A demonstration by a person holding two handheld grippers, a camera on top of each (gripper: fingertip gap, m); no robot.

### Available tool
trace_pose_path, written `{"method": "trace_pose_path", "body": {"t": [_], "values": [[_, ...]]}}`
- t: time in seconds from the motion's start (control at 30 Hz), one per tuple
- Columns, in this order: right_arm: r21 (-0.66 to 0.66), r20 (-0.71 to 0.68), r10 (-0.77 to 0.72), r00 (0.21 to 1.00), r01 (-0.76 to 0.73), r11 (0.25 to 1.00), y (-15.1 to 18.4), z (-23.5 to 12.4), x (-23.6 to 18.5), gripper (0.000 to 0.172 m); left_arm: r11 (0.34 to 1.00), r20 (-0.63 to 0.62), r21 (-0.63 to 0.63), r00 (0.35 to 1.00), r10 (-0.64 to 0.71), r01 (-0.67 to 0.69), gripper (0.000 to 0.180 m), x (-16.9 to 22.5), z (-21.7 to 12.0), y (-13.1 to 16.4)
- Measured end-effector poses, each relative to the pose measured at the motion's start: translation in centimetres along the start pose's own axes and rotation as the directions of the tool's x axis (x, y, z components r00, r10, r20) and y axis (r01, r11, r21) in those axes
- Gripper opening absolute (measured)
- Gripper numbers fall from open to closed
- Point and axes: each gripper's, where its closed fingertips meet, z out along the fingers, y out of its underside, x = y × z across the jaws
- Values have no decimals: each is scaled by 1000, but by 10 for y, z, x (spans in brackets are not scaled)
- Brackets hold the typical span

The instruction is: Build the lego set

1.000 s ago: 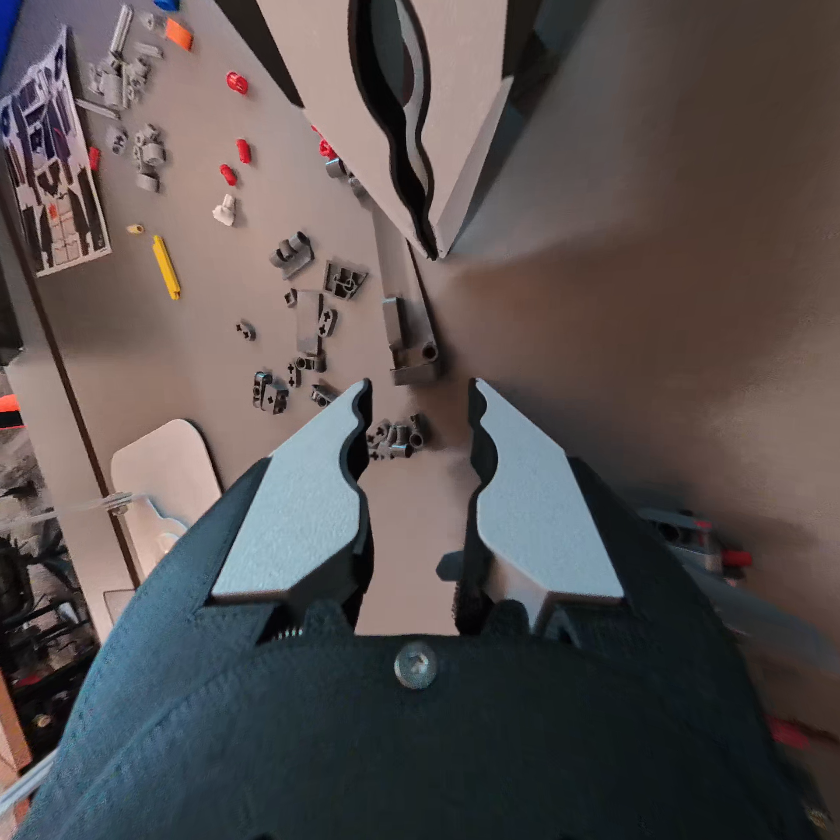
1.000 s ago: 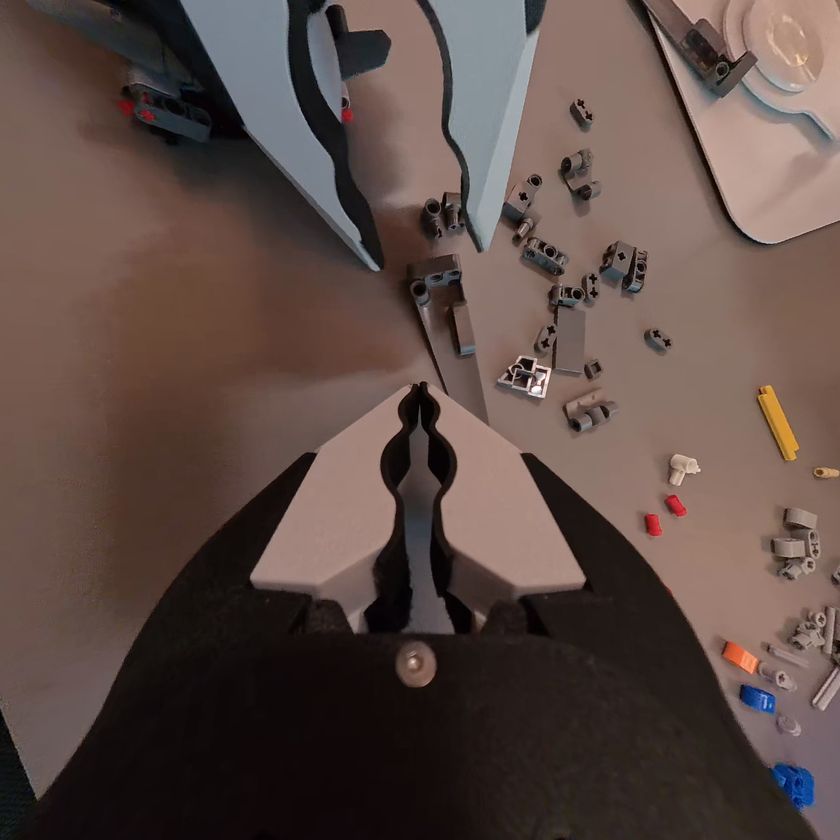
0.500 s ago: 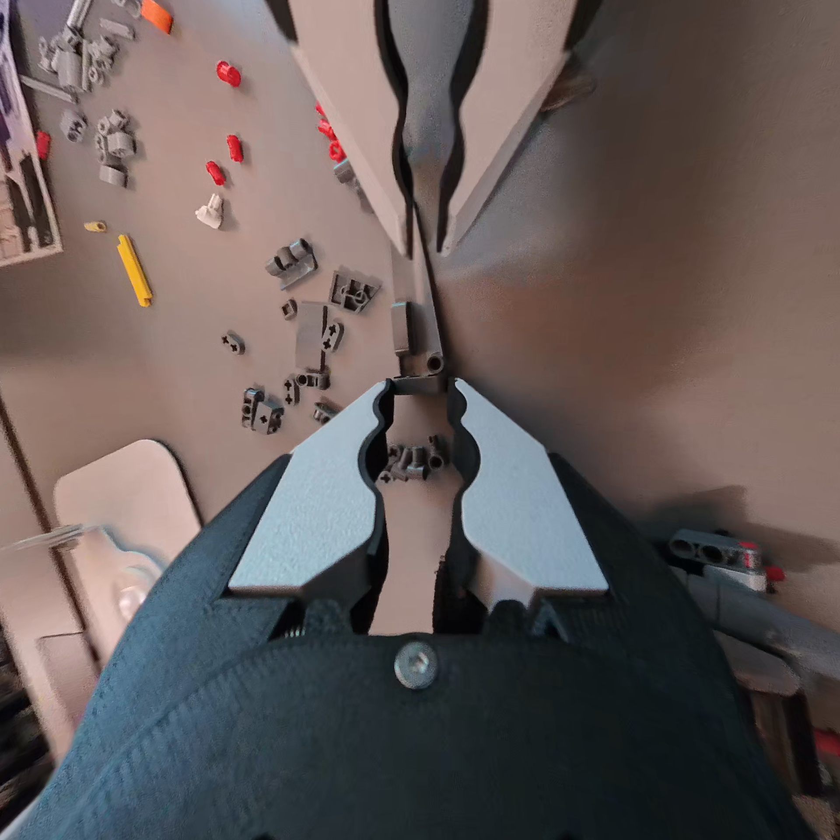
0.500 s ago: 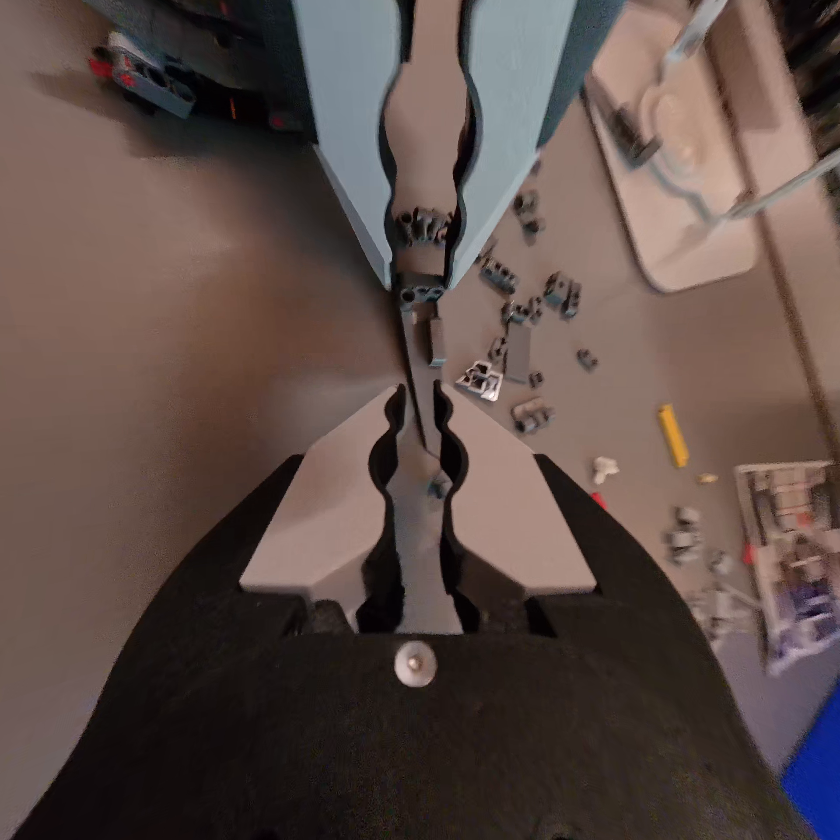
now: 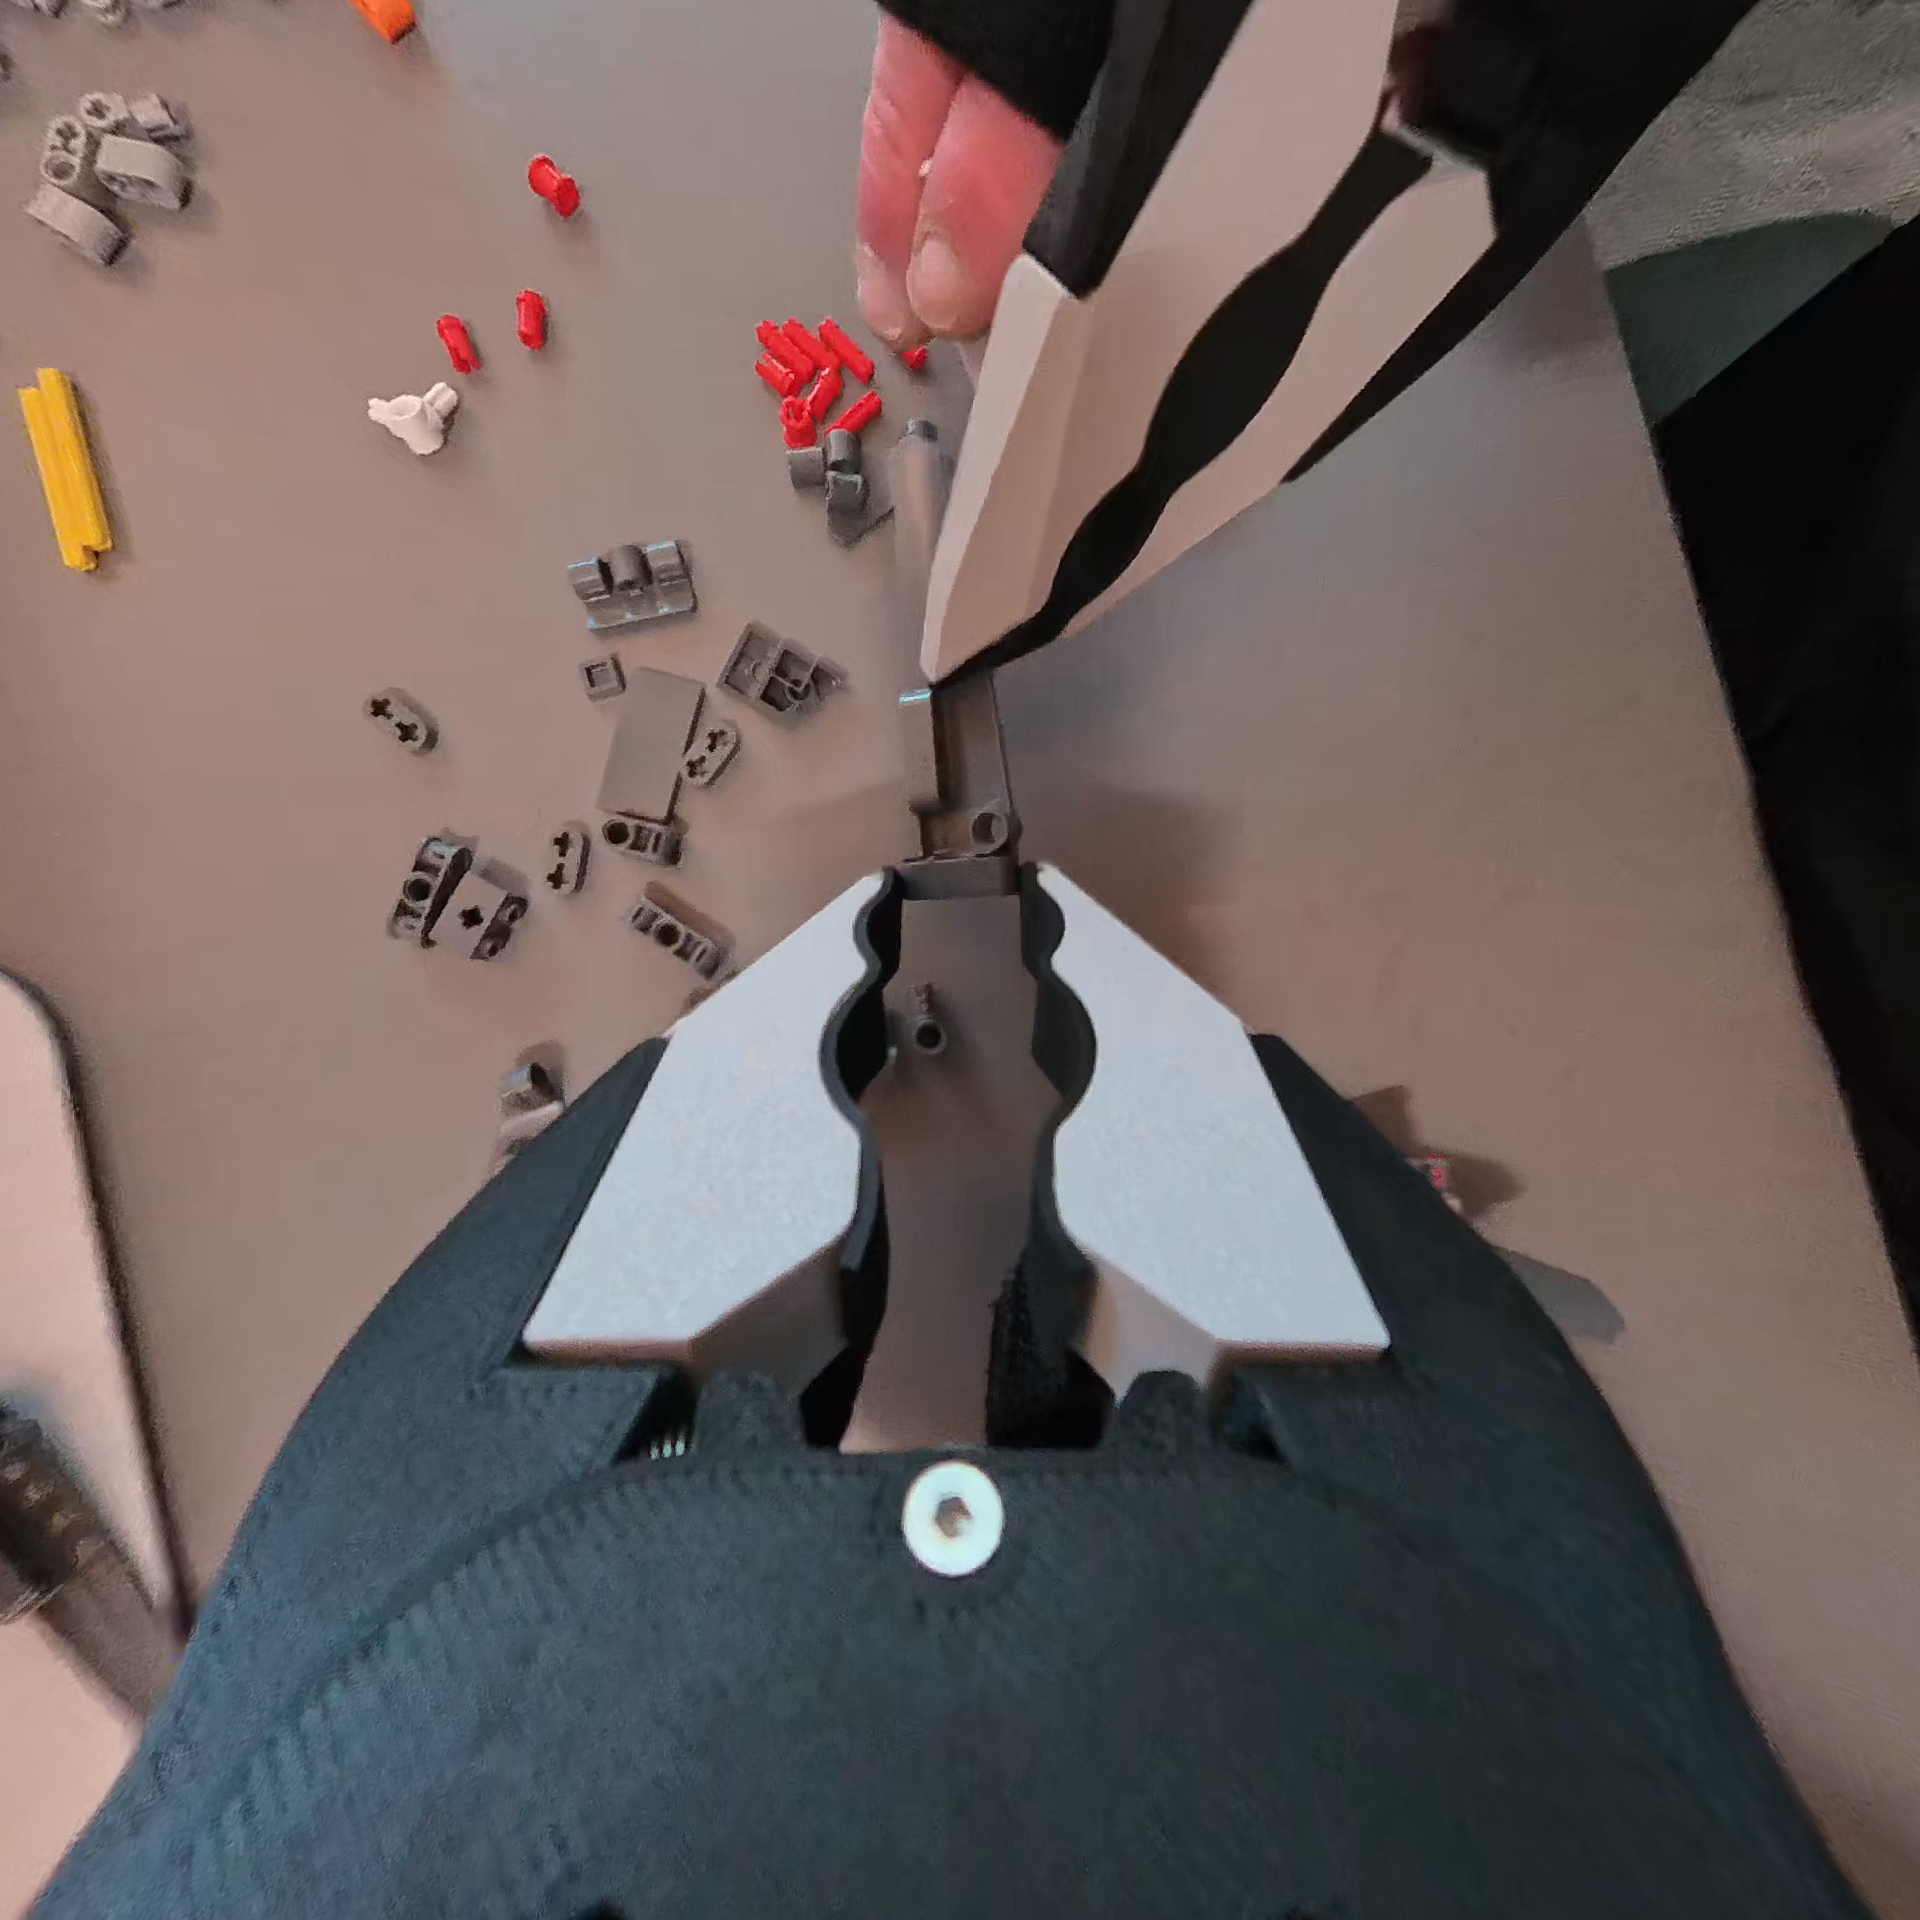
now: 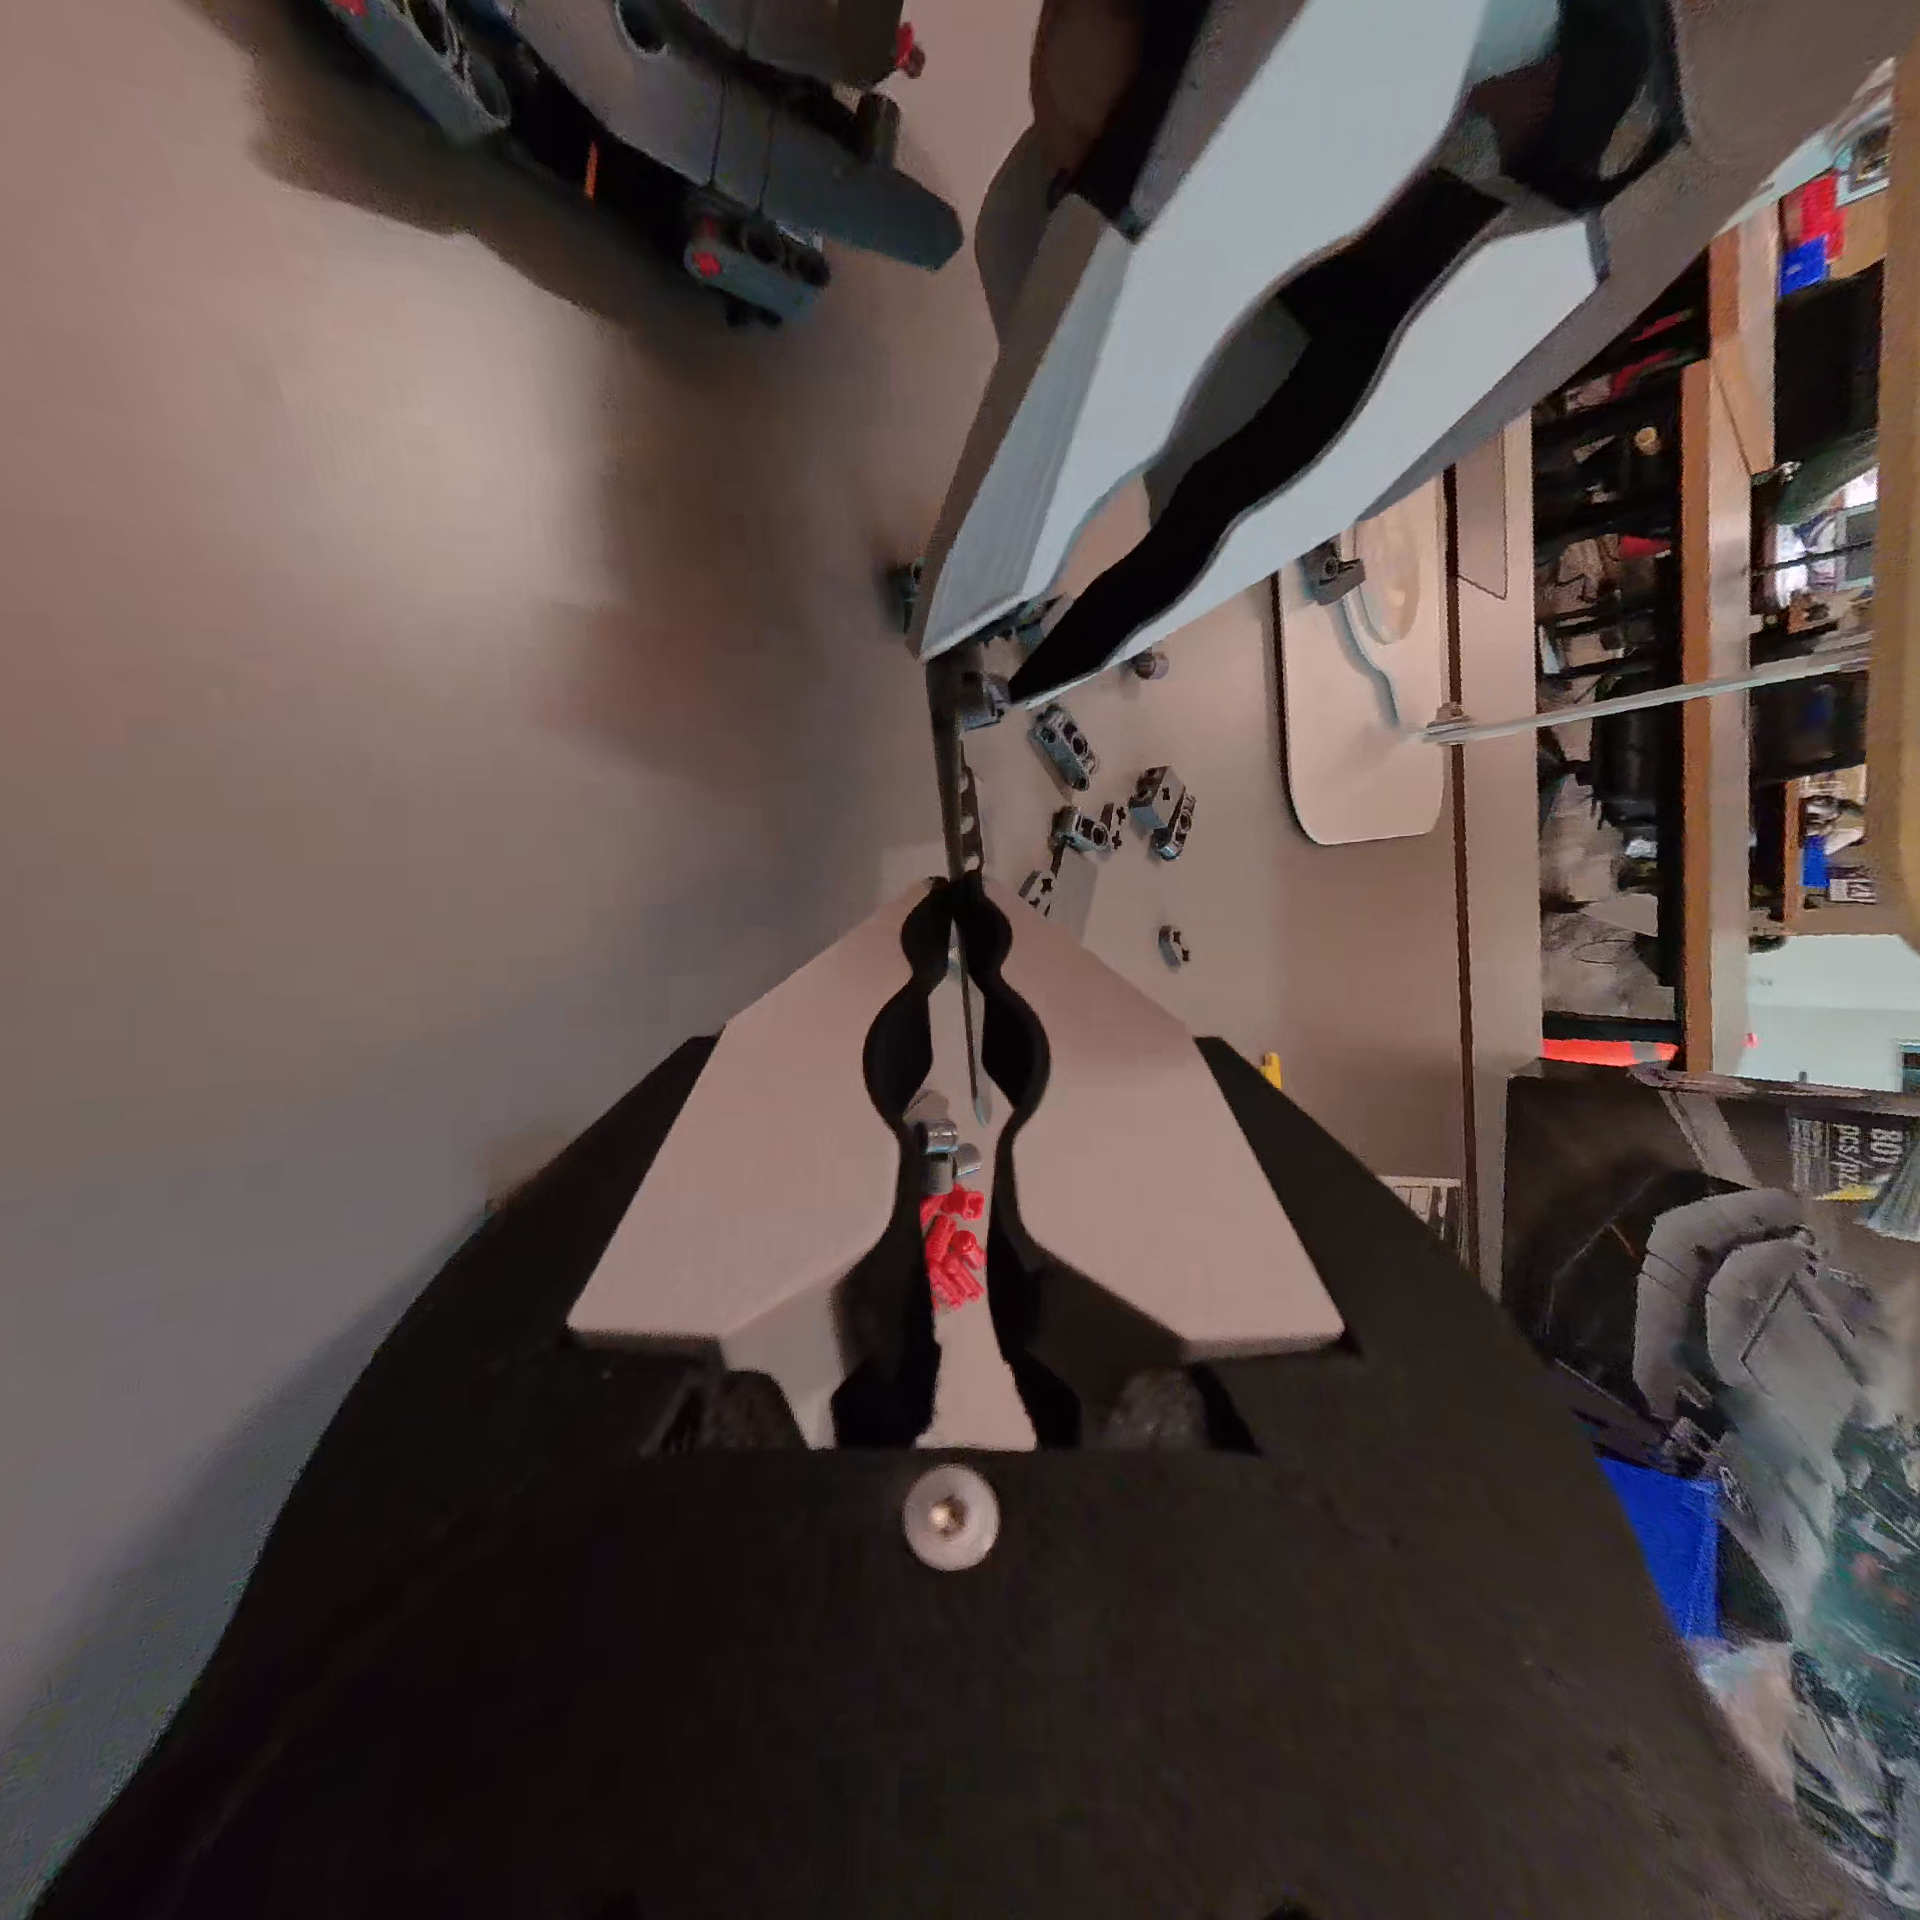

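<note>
A long thin grey brick piece (image 5: pixel 971 769) with a short cross bar at its near end hangs between my two grippers, above the table. My left gripper (image 5: pixel 956 883) is shut on the cross bar end, with both pads pressing on it. In the right wrist view the same piece (image 6: pixel 958 790) shows edge-on. My right gripper (image 6: pixel 951 888) is shut on its other end, with the thin plate pinched at the very tips. The right gripper also shows in the left wrist view (image 5: pixel 935 670), and the left gripper in the right wrist view (image 6: pixel 971 665).
Loose grey parts (image 5: pixel 644 769), a heap of red pins (image 5: pixel 821 374), a yellow bar (image 5: pixel 62 468) and a white part (image 5: pixel 416 416) lie on the table at the left. A person's fingers (image 5: pixel 925 229) show behind the right gripper. A grey built model (image 6: pixel 727 187) and a white pad (image 6: pixel 1361 665) are on the table. The tips of both grippers are at nearly the same place.
My left jaws narrowed and closed on the piece's cross bar. My right jaws opened a little, then shut on its far end. The piece has come up off the table, turned on edge.
</note>
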Motion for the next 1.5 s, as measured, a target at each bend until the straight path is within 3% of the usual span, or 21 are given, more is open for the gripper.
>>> {"method": "trace_pose_path", "body": {"t": [0.07, 0.17, 0.27, 0.4, 0.47, 0.6, 0.7, 0.8, 1.03, 1.37, 1.5], "values": [[12, 29, 23, 999, -23, 1000, -3, -1, 1, 0, 995, 133, -70, 987, 86, -77, 27, -11, -7, 7], [65, 111, 105, 988, -112, 992, -13, -6, 4, 0, 980, 313, -134, 932, 180, -144, 23, -24, -29, 10], [89, 201, 201, 959, -223, 971, -15, -7, 15, 0, 993, 386, -44, 914, 120, -112, 24, -21, -57, 4], [47, 312, 413, 856, -448, 893, -1, 3, 50, 0, 991, 561, -61, 818, 130, -115, 21, -28, -98, 28], [-17, 383, 520, 763, -557, 830, 9, 12, 64, 0, 991, 626, -80, 768, 136, -111, 17, -25, -113, 43], [-138, 505, 623, 597, -657, 741, 18, 35, 70, 0, 997, 654, -39, 753, 75, -65, 16, -10, -124, 66], [-181, 418, 625, 659, -614, 768, 32, 59, 79, 0, 998, 683, -42, 728, 57, -39, 15, -4, -130, 85], [-243, 461, 679, 571, -655, 715, 34, 70, 77, 0, 998, 700, -51, 712, 56, -28, 15, -1, -132, 99], [-343, 480, 748, 459, -687, 641, 42, 87, 71, 0, 999, 702, -20, 711, 34, -28, 15, 0, -134, 108], [-271, 407, 718, 564, -676, 685, 49, 86, 88, 15, 1000, 715, 1, 699, 6, -10, 14, -4, -137, 117], [-126, 368, 558, 744, -554, 823, 32, 79, 97, 8, 1000, 728, 0, 685, 14, -20, 14, -4, -141, 116]]}}
